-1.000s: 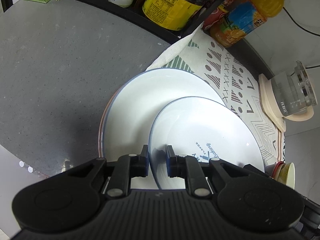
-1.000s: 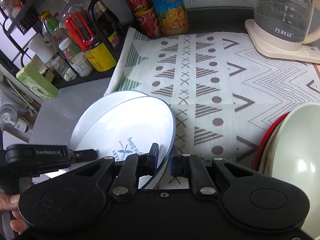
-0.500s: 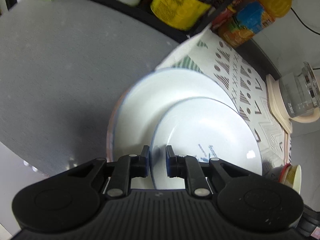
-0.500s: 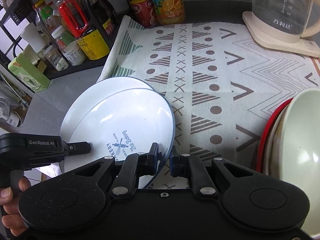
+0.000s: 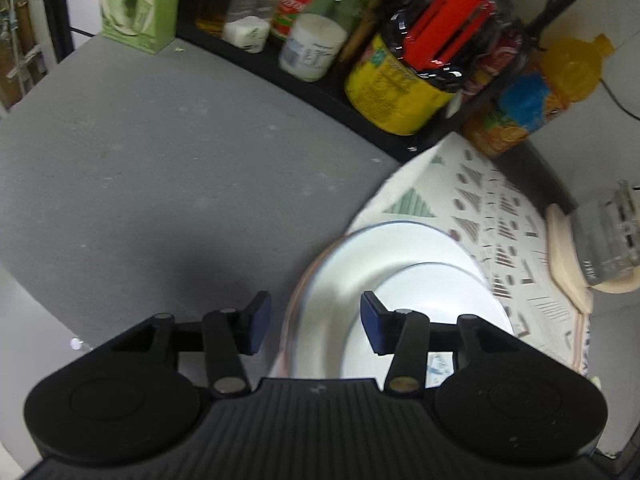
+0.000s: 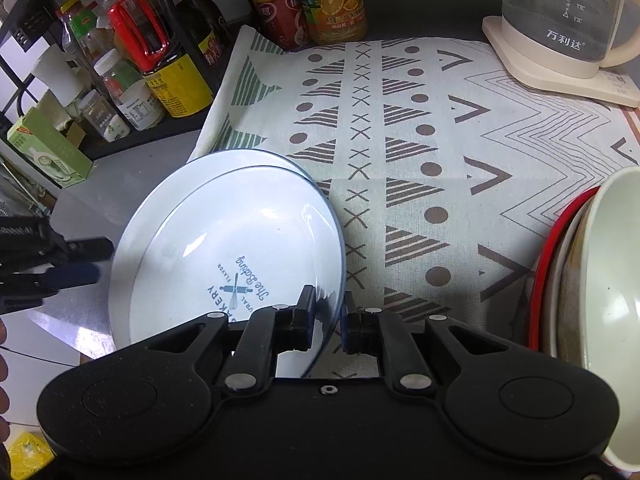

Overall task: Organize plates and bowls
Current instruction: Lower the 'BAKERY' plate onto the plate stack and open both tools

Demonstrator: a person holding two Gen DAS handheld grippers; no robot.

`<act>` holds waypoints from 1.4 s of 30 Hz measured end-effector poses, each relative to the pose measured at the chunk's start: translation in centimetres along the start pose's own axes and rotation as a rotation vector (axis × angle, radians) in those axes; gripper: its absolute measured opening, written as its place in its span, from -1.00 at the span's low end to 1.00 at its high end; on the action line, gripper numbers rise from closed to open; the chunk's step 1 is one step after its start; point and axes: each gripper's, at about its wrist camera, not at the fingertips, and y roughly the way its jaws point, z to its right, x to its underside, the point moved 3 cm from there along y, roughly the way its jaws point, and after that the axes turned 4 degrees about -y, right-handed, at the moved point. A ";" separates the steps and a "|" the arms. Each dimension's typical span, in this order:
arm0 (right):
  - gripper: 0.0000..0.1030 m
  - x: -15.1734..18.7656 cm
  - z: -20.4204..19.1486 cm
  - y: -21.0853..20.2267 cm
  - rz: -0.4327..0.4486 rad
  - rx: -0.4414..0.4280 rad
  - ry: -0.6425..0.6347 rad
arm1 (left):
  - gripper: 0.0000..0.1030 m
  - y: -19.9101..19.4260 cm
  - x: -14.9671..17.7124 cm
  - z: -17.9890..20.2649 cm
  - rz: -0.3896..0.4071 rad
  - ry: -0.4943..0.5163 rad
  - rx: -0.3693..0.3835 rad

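Two white plates with blue rims lie stacked at the left edge of the patterned cloth. The upper plate carries a blue printed logo and rests tilted on the lower plate. My right gripper is shut on the upper plate's near right rim. My left gripper has its jaws opening; the pads press on nothing, and the lower plate's left rim lies below the gap. In the right wrist view the left gripper hovers just off the plates' left edge.
A cream bowl stacked in red-rimmed dishes stands at the right. A glass kettle on its base sits at the back right. A black rack of bottles and jars lines the back. The grey countertop spreads to the left.
My left gripper has let go of the plate rim: its jaws have spread and it has drawn back to the left. The right gripper still holds the upper plate.
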 end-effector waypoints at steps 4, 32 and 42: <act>-0.72 0.0 -0.3 0.4 0.000 0.007 -0.015 | -0.08 0.3 0.3 -0.4 -0.018 -0.032 0.051; -0.41 -0.2 -0.4 2.3 -0.024 -0.046 0.003 | -0.40 2.6 1.3 -0.6 -0.016 -0.044 0.022; -0.20 -0.8 -0.3 0.3 0.025 -0.077 -0.012 | -0.11 1.8 1.2 0.5 -0.033 0.014 0.011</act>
